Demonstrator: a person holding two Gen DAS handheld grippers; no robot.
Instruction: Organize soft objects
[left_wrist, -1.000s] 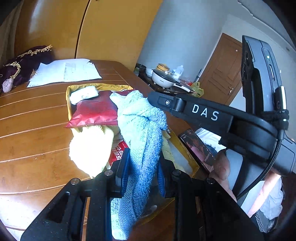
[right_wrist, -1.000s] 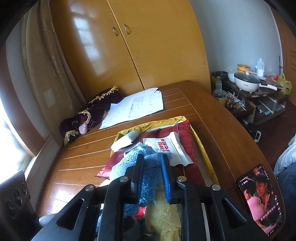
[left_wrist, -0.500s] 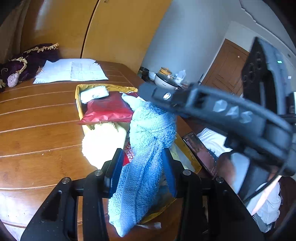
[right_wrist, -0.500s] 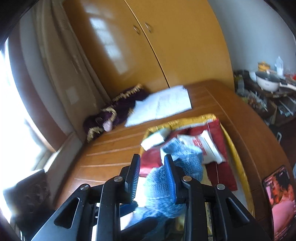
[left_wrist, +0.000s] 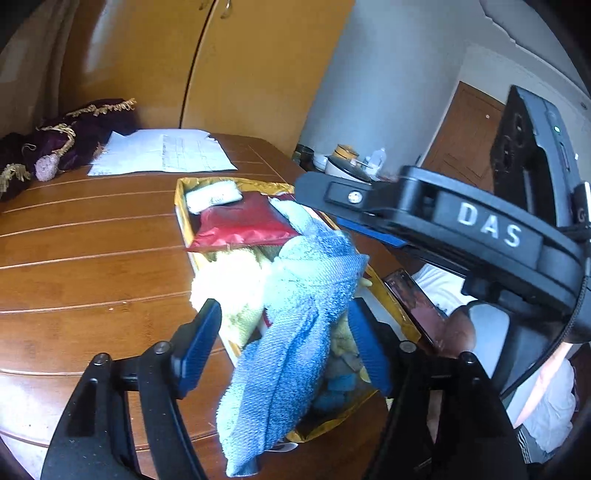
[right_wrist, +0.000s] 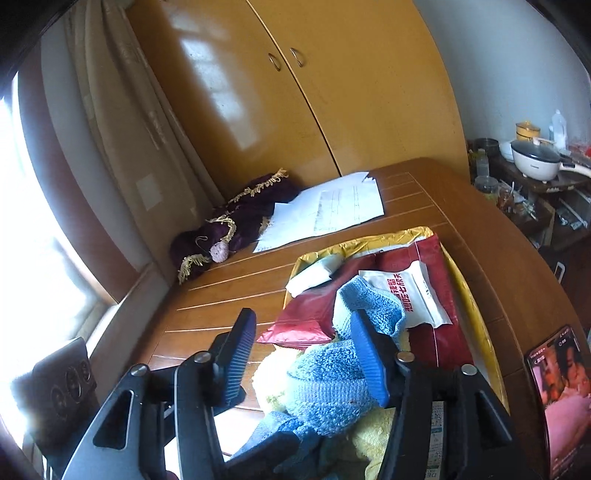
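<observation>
A blue towel (left_wrist: 295, 295) lies bunched over the near end of the gold tray (left_wrist: 181, 206), its tail hanging over the tray's front rim. My left gripper (left_wrist: 284, 310) is open, its fingers well apart on either side of the towel without pinching it. In the right wrist view my right gripper (right_wrist: 303, 317) is also open; the blue towel (right_wrist: 332, 380) sits under and beside its right finger. A yellow cloth (left_wrist: 229, 291) lies under the towel. Further back in the tray are a red pouch (left_wrist: 240, 221), a white roll (left_wrist: 212, 195) and a white packet (right_wrist: 417, 295).
A phone (right_wrist: 561, 387) lies on the wooden table right of the tray. Papers (right_wrist: 325, 210) and a purple fringed cloth (right_wrist: 236, 229) sit at the far end by the wardrobe. A side table with pots (right_wrist: 535, 162) stands beyond the right edge. A hand (left_wrist: 458, 332) holds the right tool.
Both grippers were shut on the blue towel a second ago and have opened. The towel has sunk onto the pile in the tray.
</observation>
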